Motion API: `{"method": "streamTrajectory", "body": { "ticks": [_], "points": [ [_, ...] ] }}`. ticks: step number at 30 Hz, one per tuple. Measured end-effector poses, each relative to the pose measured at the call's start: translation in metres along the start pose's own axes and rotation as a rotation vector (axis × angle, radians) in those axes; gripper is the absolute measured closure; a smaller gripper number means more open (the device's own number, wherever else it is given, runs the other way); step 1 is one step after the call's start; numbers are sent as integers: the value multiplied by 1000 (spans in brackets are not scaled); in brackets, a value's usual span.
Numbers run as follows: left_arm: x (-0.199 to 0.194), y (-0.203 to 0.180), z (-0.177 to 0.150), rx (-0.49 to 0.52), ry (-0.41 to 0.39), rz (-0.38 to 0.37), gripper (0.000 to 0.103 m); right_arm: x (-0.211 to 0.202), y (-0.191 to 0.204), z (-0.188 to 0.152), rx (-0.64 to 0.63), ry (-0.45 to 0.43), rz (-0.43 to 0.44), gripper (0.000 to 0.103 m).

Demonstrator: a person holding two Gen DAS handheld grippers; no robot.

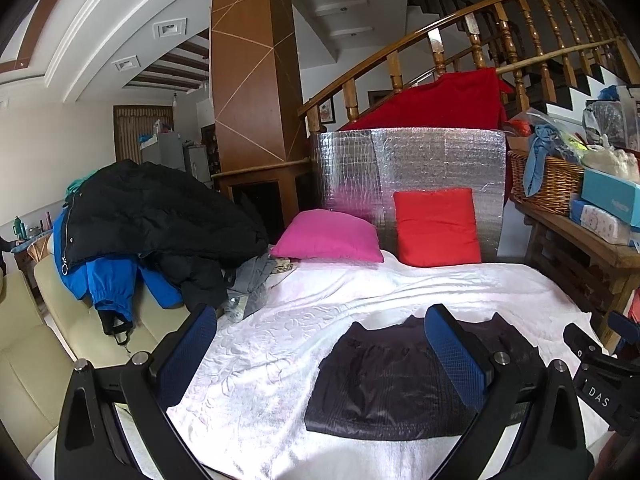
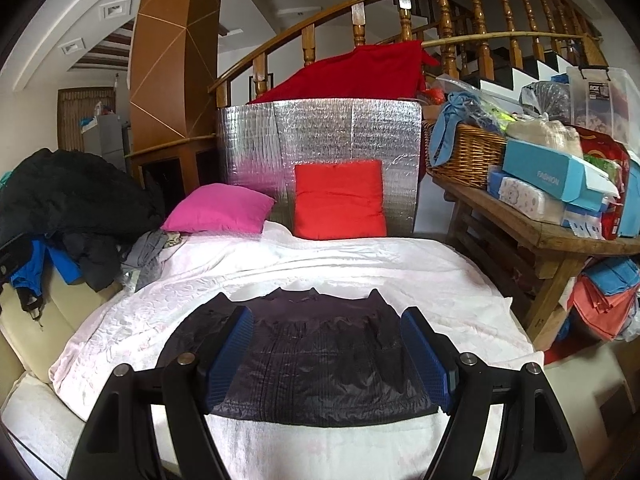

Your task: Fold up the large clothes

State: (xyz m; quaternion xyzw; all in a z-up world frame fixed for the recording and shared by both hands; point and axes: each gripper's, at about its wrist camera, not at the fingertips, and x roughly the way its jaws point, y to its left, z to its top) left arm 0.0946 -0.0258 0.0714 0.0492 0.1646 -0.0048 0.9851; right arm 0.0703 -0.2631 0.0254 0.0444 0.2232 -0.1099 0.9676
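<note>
A dark quilted jacket (image 1: 384, 384) lies folded into a rectangle on the white blanket (image 1: 280, 320); it also shows in the right wrist view (image 2: 320, 360). My left gripper (image 1: 320, 320) is open and empty, held above the blanket just left of the jacket. My right gripper (image 2: 326, 316) is open and empty, held above the jacket's near half; part of it shows at the right edge of the left wrist view (image 1: 600, 364). A pile of unfolded clothes, a black coat (image 1: 160, 208) over a blue jacket (image 1: 108, 280), lies on the left.
A pink cushion (image 1: 328, 236) and a red cushion (image 1: 438, 226) lean against a silver foil panel (image 1: 420, 160) at the bed's far end. A wooden bench (image 2: 532, 232) with a wicker basket (image 2: 468, 152) and boxes stands on the right. A cream sofa (image 1: 60, 312) is on the left.
</note>
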Motion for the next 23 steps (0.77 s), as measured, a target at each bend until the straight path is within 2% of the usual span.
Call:
{"method": "streamTrajectory", "body": {
  "ticks": [5,12,16,19,21,23],
  "points": [
    [21,1,3,-20,21,8,0,24,6,6,-17,20,4,23],
    [32,1,1,-29,39,11,0,37,12,6,-32,33,5,23],
    [34,-1,1,-24,34,-5,0,42,12,5,-36,41,5,23],
    [40,0,-1,-36,8,-53,0,51,8,5,-42,43,10,23],
    [57,4,-3,-53,12,-50,0,68,-5,5,-22,48,2,23],
    [89,13,-6,-68,55,-11,0,92,-27,6,18,79,-21,23]
  ]
}}
